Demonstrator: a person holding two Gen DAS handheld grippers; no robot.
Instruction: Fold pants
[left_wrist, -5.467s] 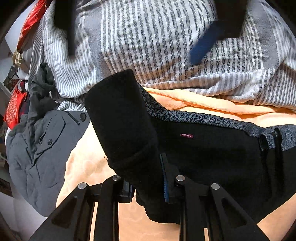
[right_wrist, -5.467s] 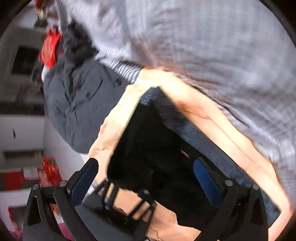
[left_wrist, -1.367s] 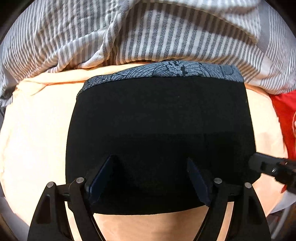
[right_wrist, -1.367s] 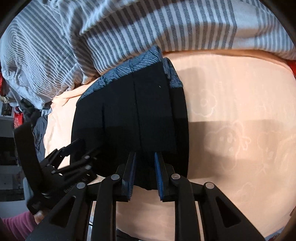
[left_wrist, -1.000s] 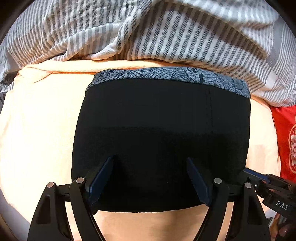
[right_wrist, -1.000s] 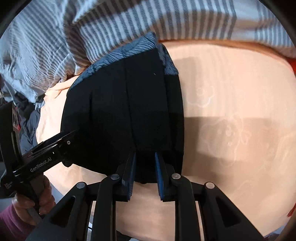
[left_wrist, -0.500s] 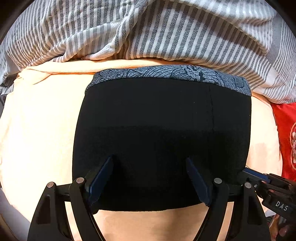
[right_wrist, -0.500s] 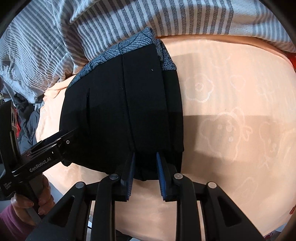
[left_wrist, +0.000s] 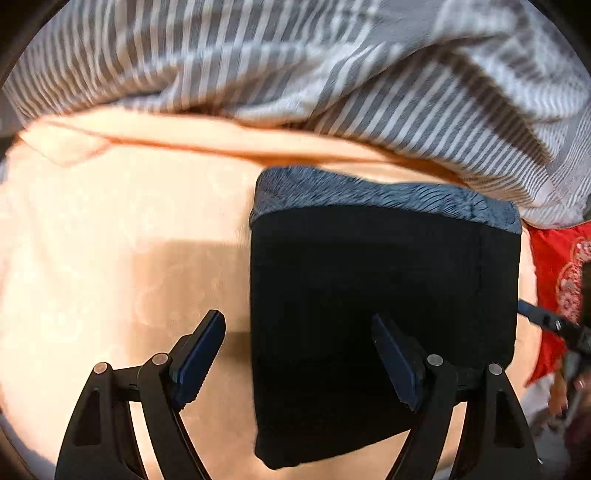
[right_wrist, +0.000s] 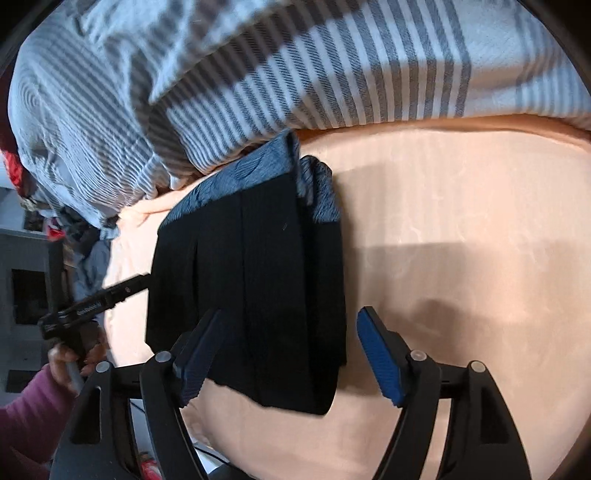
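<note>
Peach bedsheet (right_wrist: 461, 258) is carrying the folded black pants (right_wrist: 258, 288), lying under the opening right hand-held gripper (right_wrist: 284, 354), left hand-held gripper (left_wrist: 299, 354) gaping

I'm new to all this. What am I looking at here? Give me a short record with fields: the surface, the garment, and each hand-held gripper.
surface: peach bedsheet, striped duvet bunched along its far edge
garment: black pants folded into a compact rectangle, blue-grey patterned waistband at the far end
left hand-held gripper: open, straddling the pants' left edge, not pinching
right hand-held gripper: jaws opening, pants' near right edge between them, pads clear of cloth
</note>
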